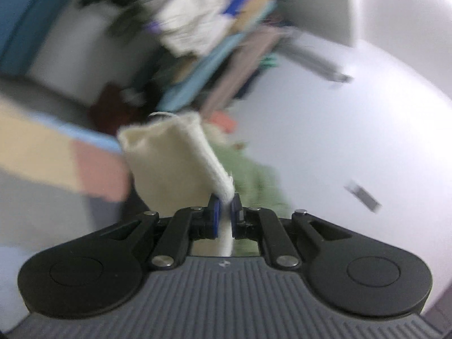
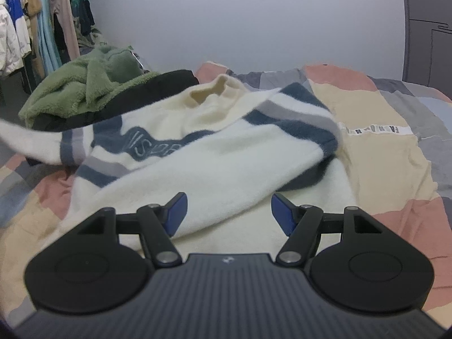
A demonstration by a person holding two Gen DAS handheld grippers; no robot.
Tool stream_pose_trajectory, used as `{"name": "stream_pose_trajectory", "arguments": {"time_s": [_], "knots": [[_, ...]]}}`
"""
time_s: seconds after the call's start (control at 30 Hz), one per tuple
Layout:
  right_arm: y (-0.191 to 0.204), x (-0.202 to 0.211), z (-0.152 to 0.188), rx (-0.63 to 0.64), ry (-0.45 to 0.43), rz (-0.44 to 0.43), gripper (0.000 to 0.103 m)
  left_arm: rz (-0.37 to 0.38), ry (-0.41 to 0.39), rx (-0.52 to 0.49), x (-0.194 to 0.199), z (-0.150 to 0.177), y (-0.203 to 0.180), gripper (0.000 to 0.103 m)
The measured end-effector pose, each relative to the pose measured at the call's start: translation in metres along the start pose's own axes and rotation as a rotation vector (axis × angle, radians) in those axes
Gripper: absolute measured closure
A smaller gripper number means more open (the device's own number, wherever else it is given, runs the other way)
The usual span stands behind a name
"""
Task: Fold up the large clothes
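A cream sweater (image 2: 203, 166) with navy and grey stripes lies on the patchwork bed (image 2: 395, 147), collar toward the far wall. Its right sleeve is folded across the chest. Its left sleeve (image 2: 34, 141) stretches up and out of the left edge of the right wrist view. In the blurred, tilted left wrist view my left gripper (image 1: 225, 204) is shut on the cream cuff (image 1: 169, 158) of that sleeve, lifted off the bed. My right gripper (image 2: 228, 212) hovers open just over the sweater's lower body, nothing between its blue pads (image 2: 177, 212).
A fuzzy green garment (image 2: 84, 84) and a black one (image 2: 158, 84) are heaped at the bed's far left. Behind them stands a rack of hanging clothes (image 2: 42, 22). A pale wall (image 2: 254, 28) with a switch plate lies beyond the bed.
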State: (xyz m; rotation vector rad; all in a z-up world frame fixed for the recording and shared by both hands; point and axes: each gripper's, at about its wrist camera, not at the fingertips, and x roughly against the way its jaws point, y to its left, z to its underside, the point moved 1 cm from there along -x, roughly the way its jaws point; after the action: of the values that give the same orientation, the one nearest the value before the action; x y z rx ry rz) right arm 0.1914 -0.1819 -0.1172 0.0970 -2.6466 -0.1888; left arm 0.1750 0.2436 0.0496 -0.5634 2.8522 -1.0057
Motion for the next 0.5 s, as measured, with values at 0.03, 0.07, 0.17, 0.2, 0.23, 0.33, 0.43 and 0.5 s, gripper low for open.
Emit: {"name": "stream_pose_trajectory", "arguments": {"time_s": [0.03, 0.07, 0.17, 0.2, 0.23, 0.33, 0.43, 0.5], "knots": [[-0.001, 0.003, -0.001, -0.004, -0.004, 0.002, 0.035, 0.038, -0.002, -0.028, 0.004, 0.0, -0.018, 0.094], [-0.003, 0.007, -0.001, -0.008, -0.009, 0.006, 0.035, 0.08, 0.0, -0.057, 0.01, 0.0, -0.037, 0.094], [-0.012, 0.017, -0.003, -0.038, -0.022, 0.018, 0.035, 0.199, 0.01, -0.151, 0.026, 0.007, -0.095, 0.094], [-0.016, 0.02, -0.004, -0.053, -0.025, 0.023, 0.035, 0.25, 0.025, -0.186, 0.033, 0.013, -0.117, 0.094], [-0.02, 0.023, -0.004, -0.068, -0.026, 0.028, 0.035, 0.292, 0.043, -0.217, 0.042, 0.02, -0.133, 0.094], [-0.035, 0.03, -0.006, -0.127, -0.035, 0.04, 0.035, 0.384, 0.095, -0.344, 0.061, 0.051, -0.181, 0.094], [-0.05, 0.038, -0.008, -0.189, -0.053, 0.049, 0.035, 0.487, 0.16, -0.467, 0.084, 0.097, -0.222, 0.094], [-0.059, 0.043, -0.008, -0.224, -0.067, 0.05, 0.035, 0.551, 0.223, -0.535, 0.098, 0.133, -0.244, 0.094]]}}
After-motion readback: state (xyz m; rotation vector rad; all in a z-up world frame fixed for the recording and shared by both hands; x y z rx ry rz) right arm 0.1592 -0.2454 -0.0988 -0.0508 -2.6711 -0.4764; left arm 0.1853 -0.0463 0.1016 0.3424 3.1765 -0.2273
